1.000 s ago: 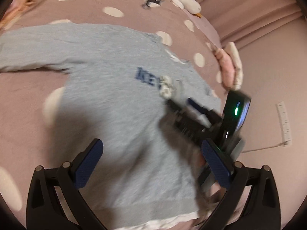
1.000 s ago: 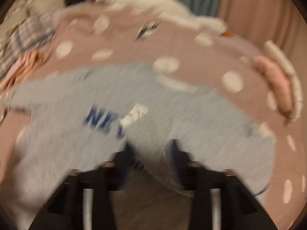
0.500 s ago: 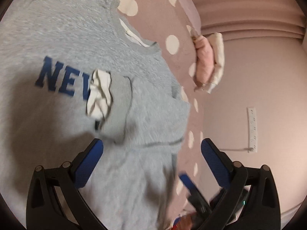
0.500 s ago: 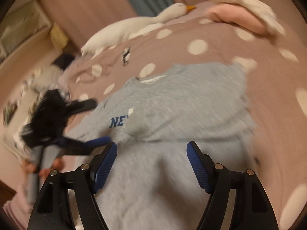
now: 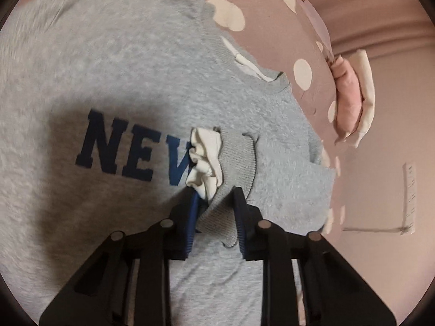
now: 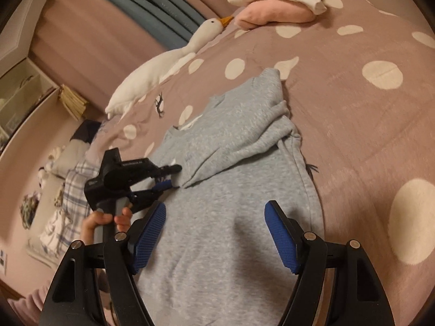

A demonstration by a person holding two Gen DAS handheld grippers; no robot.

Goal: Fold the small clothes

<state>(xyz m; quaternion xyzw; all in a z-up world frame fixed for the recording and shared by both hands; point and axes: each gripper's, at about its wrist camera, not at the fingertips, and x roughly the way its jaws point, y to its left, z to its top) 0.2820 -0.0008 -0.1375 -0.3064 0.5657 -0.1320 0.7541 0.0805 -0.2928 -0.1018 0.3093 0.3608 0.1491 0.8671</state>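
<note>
A grey sweatshirt (image 5: 122,76) with blue letters "NEW" lies flat on a pink polka-dot bed cover (image 6: 353,114). Its right sleeve (image 6: 244,146) is folded across the chest. My left gripper (image 5: 214,203) is shut on that sleeve's ribbed cuff (image 5: 236,157), which has a white inner cuff (image 5: 204,163) sticking out. In the right wrist view the left gripper (image 6: 168,175) shows at the sleeve end on the sweatshirt (image 6: 231,231). My right gripper (image 6: 214,233) is open and empty above the sweatshirt's lower body.
A white plush goose (image 6: 165,62) lies at the bed's far side. A pink and a white folded garment (image 6: 274,2) sit stacked at the bed's edge, also in the left wrist view (image 5: 350,100). A plaid cloth (image 6: 70,190) lies at the left.
My left gripper came down onto the folded sleeve and shut on its cuff. My right gripper, which earlier let the sleeve go, stays open and has drawn back over the lower body.
</note>
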